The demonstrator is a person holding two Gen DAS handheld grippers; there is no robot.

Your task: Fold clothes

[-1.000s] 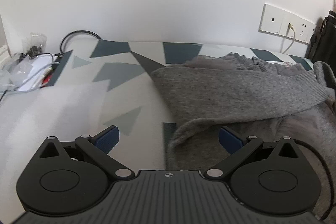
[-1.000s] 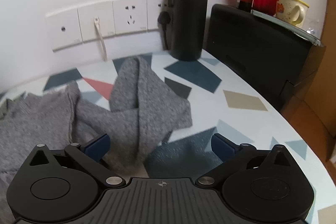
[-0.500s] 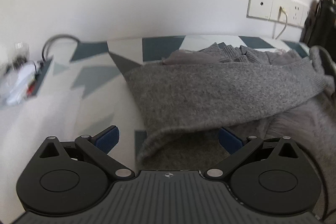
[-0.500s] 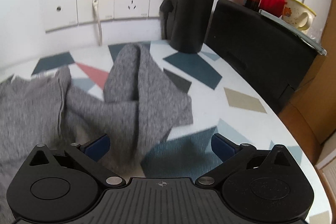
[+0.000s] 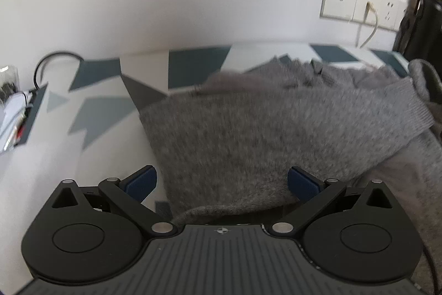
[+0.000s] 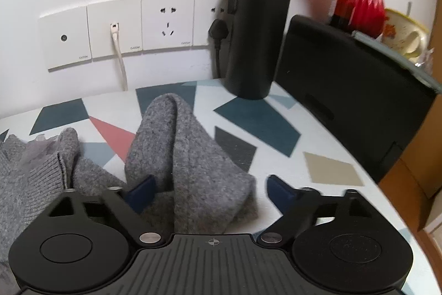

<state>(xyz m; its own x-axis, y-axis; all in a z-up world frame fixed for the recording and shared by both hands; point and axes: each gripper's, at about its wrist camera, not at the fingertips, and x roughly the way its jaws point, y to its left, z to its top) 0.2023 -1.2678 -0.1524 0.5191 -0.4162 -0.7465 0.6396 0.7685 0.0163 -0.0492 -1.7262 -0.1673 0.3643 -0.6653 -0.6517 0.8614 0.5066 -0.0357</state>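
A grey knitted sweater lies crumpled on a white table with a geometric pattern. In the left wrist view one folded sleeve runs across it to a ribbed cuff at the right. My left gripper is open, its blue pads on either side of the sweater's near edge. In the right wrist view the other sleeve lies bunched and pointing toward the wall. My right gripper is open over that sleeve's near end, its left pad against the knit.
A tall black flask stands by the wall sockets, next to a black box with a red vase and a cup. Cables and small items lie at the table's left. The table edge curves close on the right.
Both grippers have moved forward over the sweater. The cloth now lies between the left gripper's pads, and the right gripper has closed in on the bunched sleeve. Both stayed open.
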